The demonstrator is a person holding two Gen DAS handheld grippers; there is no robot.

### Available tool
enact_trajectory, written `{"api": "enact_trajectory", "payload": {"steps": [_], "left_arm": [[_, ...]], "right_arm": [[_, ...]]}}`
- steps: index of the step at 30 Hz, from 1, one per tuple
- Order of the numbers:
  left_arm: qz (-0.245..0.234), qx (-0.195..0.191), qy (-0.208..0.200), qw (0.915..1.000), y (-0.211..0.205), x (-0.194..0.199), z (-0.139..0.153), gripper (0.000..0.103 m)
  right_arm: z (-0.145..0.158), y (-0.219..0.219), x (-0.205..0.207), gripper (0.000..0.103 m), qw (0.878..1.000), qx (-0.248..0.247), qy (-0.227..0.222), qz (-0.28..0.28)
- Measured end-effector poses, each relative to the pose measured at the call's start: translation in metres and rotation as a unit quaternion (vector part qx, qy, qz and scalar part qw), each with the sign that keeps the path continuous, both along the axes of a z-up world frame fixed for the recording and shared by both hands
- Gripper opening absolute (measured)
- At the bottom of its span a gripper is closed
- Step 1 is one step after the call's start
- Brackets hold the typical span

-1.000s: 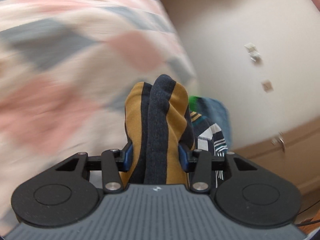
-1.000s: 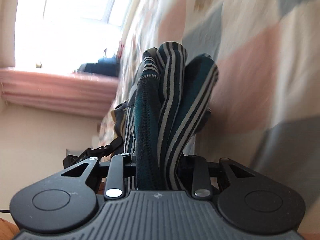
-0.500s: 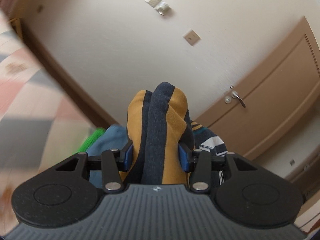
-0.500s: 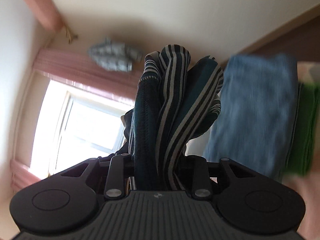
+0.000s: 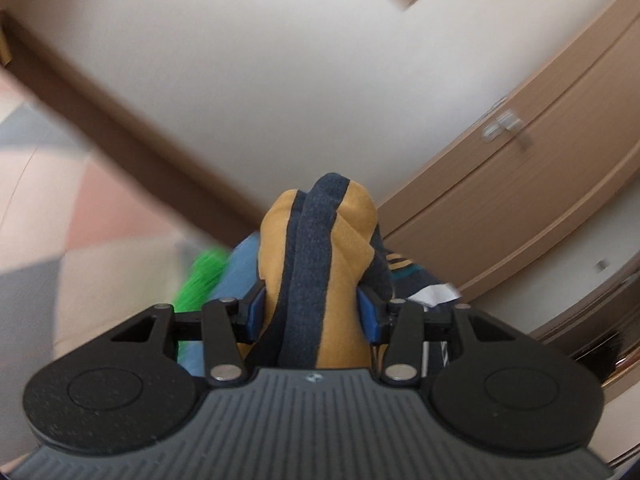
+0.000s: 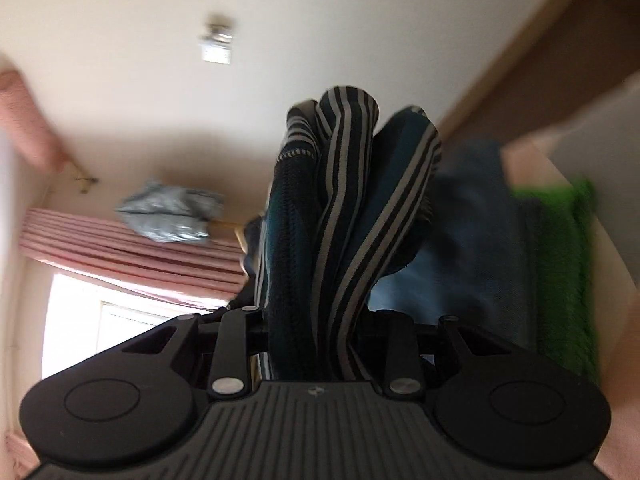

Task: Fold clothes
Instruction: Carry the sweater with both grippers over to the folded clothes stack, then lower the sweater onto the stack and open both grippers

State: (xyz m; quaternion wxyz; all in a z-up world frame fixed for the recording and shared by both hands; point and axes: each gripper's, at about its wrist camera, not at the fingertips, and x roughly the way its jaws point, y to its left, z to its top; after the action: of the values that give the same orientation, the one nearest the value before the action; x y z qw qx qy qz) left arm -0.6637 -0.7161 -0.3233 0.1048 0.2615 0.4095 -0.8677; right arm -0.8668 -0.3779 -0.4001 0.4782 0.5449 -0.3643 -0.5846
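Two bunches of one striped garment are what I have in hand, one per gripper. My left gripper (image 5: 314,312) is pinching a thick wad of mustard-and-navy fabric (image 5: 320,248) between its blue pads (image 5: 256,310); its jaws have just eased slightly wider, yet the cloth still fills the gap and bulges past the fingertips. My right gripper (image 6: 316,328) is clamped on a teal-and-grey striped fold (image 6: 344,208) that stands up straight out of the jaws.

I judge I am holding it at two separate spots so the piece hangs between the hands and can be spread flat for a fold. Both cameras look mostly at wall, a door (image 5: 520,184) and a pink curtain (image 6: 132,248), so the garment is lifted clear of any surface. A blue folded item (image 6: 472,240) and a green one (image 6: 560,264) lie just beyond the right gripper, on the patchwork bed cover (image 5: 80,216), likely the finished stack.
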Motion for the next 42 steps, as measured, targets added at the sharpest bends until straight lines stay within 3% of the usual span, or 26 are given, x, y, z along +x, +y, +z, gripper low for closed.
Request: {"api": "enact_trajectory", "payload": {"steps": [3,9,10,11,15,17,20,21,24,26,27,30,34,38,40,42], "left_arm": [[0.019,0.036,0.013,0.9991,-0.008,0.013,-0.019,0.049],[0.062,0.035,0.045,0.9964,-0.007,0.051,0.005,0.053],[0.077,0.037,0.051,0.9950,-0.004,0.063,0.006,0.054],[0.092,0.039,0.054,0.9935,0.001,0.075,0.005,0.054],[0.130,0.028,0.045,0.9901,0.030,0.111,-0.005,0.048],[0.138,0.018,0.033,0.9897,0.040,0.112,-0.016,0.049],[0.152,0.030,0.054,0.9865,0.043,0.104,-0.034,0.051],[0.147,0.017,0.050,0.9878,0.044,0.099,-0.035,0.055],[0.134,-0.022,0.032,0.9903,0.045,0.087,-0.031,0.066],[0.127,-0.048,0.016,0.9907,0.045,0.083,-0.022,0.063],[0.126,-0.061,0.007,0.9902,0.045,0.085,-0.014,0.056],[0.130,-0.101,-0.010,0.9863,0.047,0.091,0.016,0.036],[0.097,-0.177,0.000,0.9794,0.060,0.075,0.064,0.027],[0.028,-0.250,-0.018,0.9677,0.076,0.025,0.077,0.027],[0.012,-0.242,-0.018,0.9701,0.076,0.005,0.070,0.025],[0.003,-0.236,-0.020,0.9716,0.075,-0.011,0.060,0.024]], "right_arm": [[-0.022,-0.001,0.001,0.040,1.000,0.008,-0.010,0.011],[0.004,0.000,-0.001,0.043,0.998,0.025,0.048,0.021],[0.007,0.002,-0.001,0.041,0.998,0.028,0.051,0.016],[0.009,0.006,0.001,0.033,0.998,0.032,0.052,0.014],[0.033,0.019,0.014,0.028,0.993,0.045,0.111,0.009],[0.043,0.020,0.020,0.027,0.989,0.046,0.139,0.006],[0.060,0.028,0.027,0.026,0.979,0.053,0.194,0.002],[0.059,0.032,0.029,0.025,0.977,0.067,0.204,-0.001],[0.028,0.039,0.024,0.024,0.974,0.121,0.189,-0.010],[0.016,0.047,0.013,0.030,0.985,0.115,0.126,-0.014],[0.020,0.048,0.011,0.032,0.986,0.114,0.123,-0.009],[0.046,0.045,0.016,0.035,0.974,0.131,0.184,0.020],[0.077,0.042,0.022,0.036,0.952,0.153,0.266,0.017],[0.114,0.016,0.024,0.036,0.912,0.186,0.365,-0.019],[0.132,0.013,0.028,0.036,0.895,0.189,0.403,-0.040],[0.138,0.002,0.029,0.036,0.887,0.164,0.431,-0.034]]}}
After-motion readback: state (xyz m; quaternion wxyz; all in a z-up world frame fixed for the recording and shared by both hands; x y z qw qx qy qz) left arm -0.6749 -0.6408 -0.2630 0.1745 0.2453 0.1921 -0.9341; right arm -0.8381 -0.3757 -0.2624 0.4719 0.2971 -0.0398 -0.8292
